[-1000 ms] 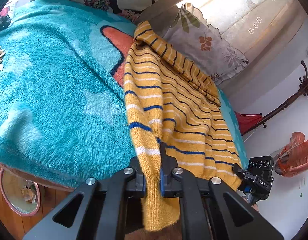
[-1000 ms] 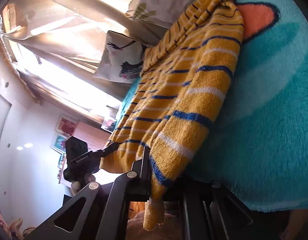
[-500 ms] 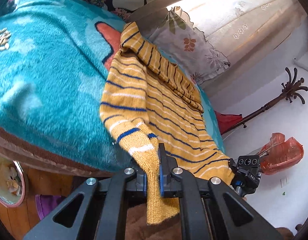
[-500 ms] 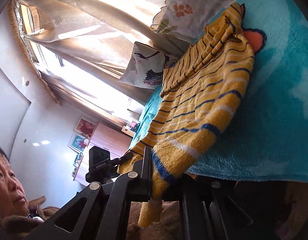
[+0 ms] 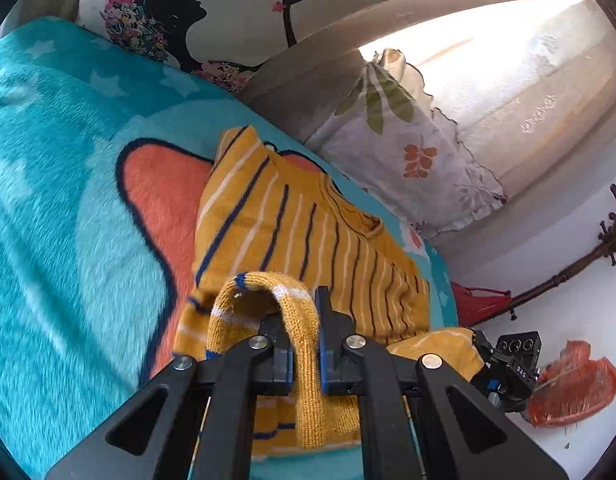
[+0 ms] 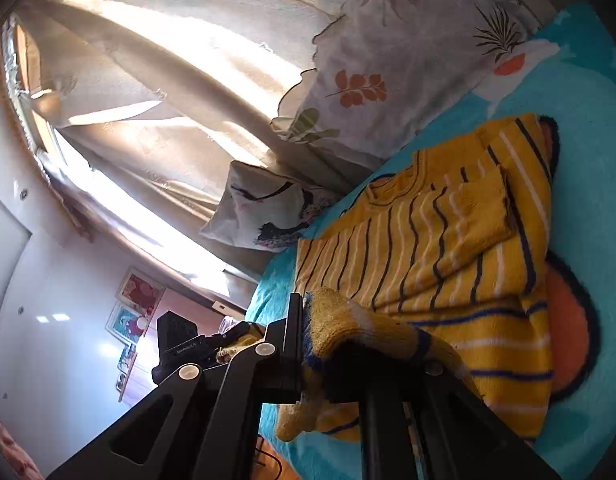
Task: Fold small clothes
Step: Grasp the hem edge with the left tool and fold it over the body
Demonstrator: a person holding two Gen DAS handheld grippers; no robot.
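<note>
A small yellow knitted sweater (image 5: 308, 236) with navy and white stripes lies on the turquoise fleece blanket (image 5: 60, 208); it also shows in the right wrist view (image 6: 435, 248). My left gripper (image 5: 306, 336) is shut on the sweater's hem, which arches up and back over the lower body. My right gripper (image 6: 327, 344) is shut on the other hem corner, with cloth draped over its right finger. Both grippers hold the hem above the garment's lower part. A sleeve (image 6: 471, 208) lies folded across the chest.
A leaf-print pillow (image 5: 407, 152) and a silhouette-print pillow (image 5: 212, 20) lean at the back against the curtain (image 6: 156, 92). The bed's edge is just below the grippers. A coat stand (image 5: 567, 276) and a red bag (image 5: 575, 392) are off to the right.
Both grippers have carried the hem from beyond the bed's edge up and forward over the sweater, so the lower part now doubles back on the body.
</note>
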